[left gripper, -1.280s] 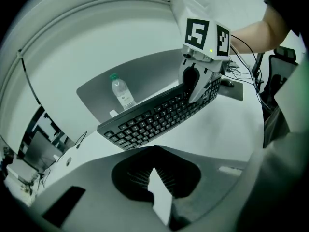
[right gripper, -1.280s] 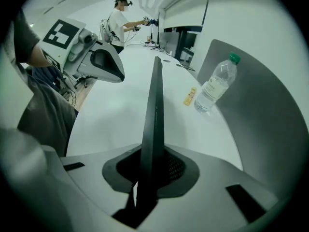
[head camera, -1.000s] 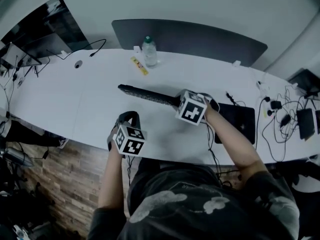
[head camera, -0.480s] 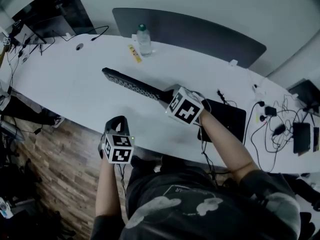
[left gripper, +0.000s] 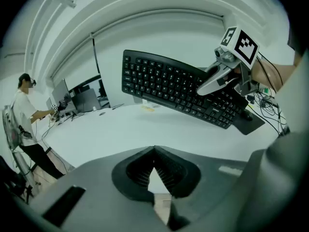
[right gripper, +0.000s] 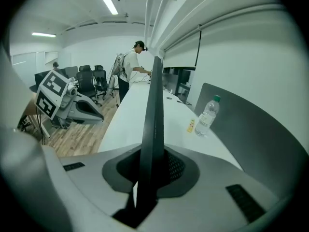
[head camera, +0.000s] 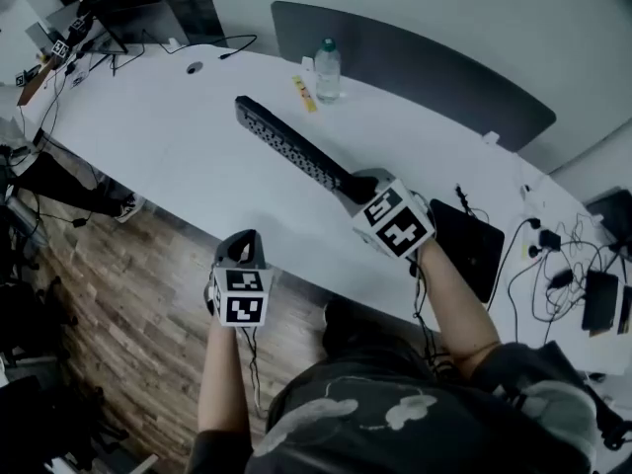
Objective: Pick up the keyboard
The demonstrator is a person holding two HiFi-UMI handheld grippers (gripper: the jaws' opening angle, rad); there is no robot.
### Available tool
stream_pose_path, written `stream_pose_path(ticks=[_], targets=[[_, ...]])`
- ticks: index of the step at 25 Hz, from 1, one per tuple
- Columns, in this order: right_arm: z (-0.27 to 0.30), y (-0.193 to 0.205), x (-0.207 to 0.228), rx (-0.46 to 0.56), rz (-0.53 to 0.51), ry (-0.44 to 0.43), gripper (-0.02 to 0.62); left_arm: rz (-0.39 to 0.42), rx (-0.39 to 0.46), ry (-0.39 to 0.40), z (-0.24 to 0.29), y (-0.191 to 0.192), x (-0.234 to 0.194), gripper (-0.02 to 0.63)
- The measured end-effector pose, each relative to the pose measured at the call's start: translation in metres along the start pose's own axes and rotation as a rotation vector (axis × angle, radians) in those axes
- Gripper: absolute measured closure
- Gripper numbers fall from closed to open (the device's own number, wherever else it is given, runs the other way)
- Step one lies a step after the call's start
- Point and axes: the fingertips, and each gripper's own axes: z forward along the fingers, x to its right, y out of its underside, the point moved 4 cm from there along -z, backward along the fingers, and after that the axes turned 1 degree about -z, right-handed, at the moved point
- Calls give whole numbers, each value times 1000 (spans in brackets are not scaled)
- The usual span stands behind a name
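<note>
The black keyboard [head camera: 291, 146] hangs in the air above the white table [head camera: 188, 171], tilted on its long edge. My right gripper [head camera: 354, 184] is shut on its near right end. In the right gripper view the keyboard [right gripper: 154, 115] runs edge-on out from between the pads. From the left gripper view its keys [left gripper: 174, 87] face me, with the right gripper [left gripper: 219, 76] clamped on it. My left gripper [head camera: 243, 243] is shut and holds nothing; it is off the table's near edge, over the wooden floor.
A water bottle [head camera: 327, 67] and a small yellow item [head camera: 304, 94] stand at the table's far side before a grey partition [head camera: 425, 72]. A black pad [head camera: 472, 250] and tangled cables [head camera: 558, 270] lie to the right. A person [left gripper: 24, 110] stands far off.
The right gripper has raised the keyboard higher off the table. The left gripper has drawn back from the table's edge to over the floor and rolled.
</note>
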Motion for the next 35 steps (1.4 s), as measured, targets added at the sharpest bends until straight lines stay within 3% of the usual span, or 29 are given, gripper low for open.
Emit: stream_pose_path(ticks=[5, 14, 35], targets=[[-15, -5, -32, 37, 34, 10, 531, -64, 25, -26, -44, 32, -3, 604], [-55, -4, -113, 113, 68, -20, 531, -108, 54, -79, -134, 90, 13, 604], [-149, 97, -278, 122, 137, -46, 531, -138, 111, -127, -288, 192, 92, 604]])
